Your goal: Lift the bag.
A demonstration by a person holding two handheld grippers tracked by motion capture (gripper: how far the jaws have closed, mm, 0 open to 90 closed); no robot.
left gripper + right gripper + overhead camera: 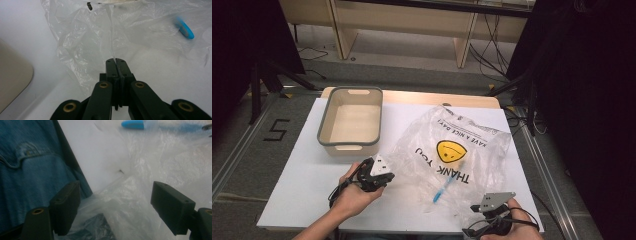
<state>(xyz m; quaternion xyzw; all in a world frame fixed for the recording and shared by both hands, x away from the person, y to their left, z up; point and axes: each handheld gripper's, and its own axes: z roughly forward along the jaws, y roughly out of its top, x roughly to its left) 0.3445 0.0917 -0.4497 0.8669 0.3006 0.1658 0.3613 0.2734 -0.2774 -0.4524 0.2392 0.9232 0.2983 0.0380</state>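
A clear plastic bag (452,150) printed with a yellow smiley and "THANK YOU" lies crumpled on the white table (307,190). A slim blue pen-like object (443,189) lies inside it near the front. My left gripper (384,175) is at the bag's left edge. In the left gripper view its jaws (116,61) are shut on a thin fold of the bag (100,32), with the blue object (185,28) farther off. My right gripper (484,206) sits at the table's front right corner. Its jaws (117,202) stand open with the bag's film (150,182) loose between them, and the blue object (133,124) lies beyond.
An empty beige tub with a grey rim (347,145) stands at the back left of the table, close beside my left gripper; its corner (12,80) shows in the left gripper view. The person's jeans (27,165) lie just past the table's front edge.
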